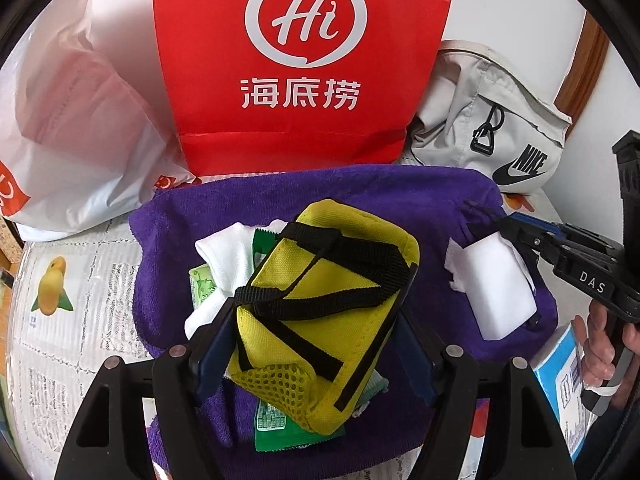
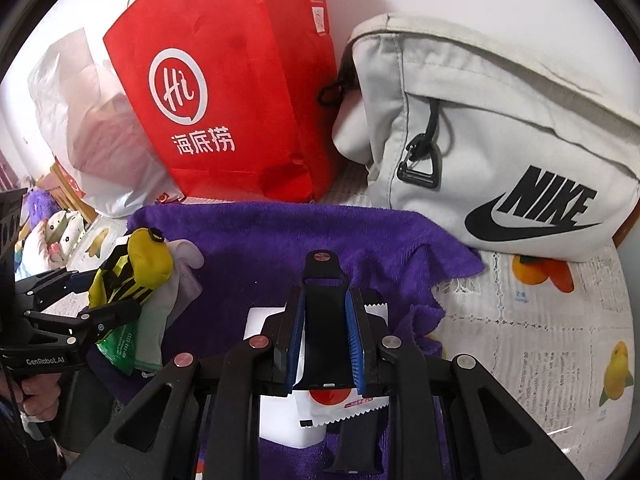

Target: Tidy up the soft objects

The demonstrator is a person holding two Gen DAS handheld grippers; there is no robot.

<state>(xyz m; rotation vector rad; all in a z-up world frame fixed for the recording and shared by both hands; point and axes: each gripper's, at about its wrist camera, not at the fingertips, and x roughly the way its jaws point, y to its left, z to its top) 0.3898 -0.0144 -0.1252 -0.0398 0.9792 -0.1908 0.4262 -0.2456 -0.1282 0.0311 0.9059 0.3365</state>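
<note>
A purple towel (image 1: 360, 196) lies on the table with soft items on it. My left gripper (image 1: 316, 320) is shut on a yellow pouch with black straps (image 1: 320, 300), held above a white cloth (image 1: 224, 256) and green sachets (image 1: 276, 428). In the right wrist view the left gripper (image 2: 100, 300) holds the yellow pouch (image 2: 148, 256) at the left. My right gripper (image 2: 324, 332) is shut on a black watch strap (image 2: 324, 320), above a white packet (image 2: 280, 416) on the towel (image 2: 280, 240). From the left wrist view the right gripper (image 1: 516, 236) sits over the white packet (image 1: 496, 292).
A red paper bag (image 1: 304, 60) stands behind the towel, a white plastic bag (image 1: 72, 120) to its left, a grey Nike bag (image 2: 500, 140) to its right. A fruit-print tablecloth (image 2: 560, 340) covers the table. A blue-white box (image 1: 560, 384) lies at the right.
</note>
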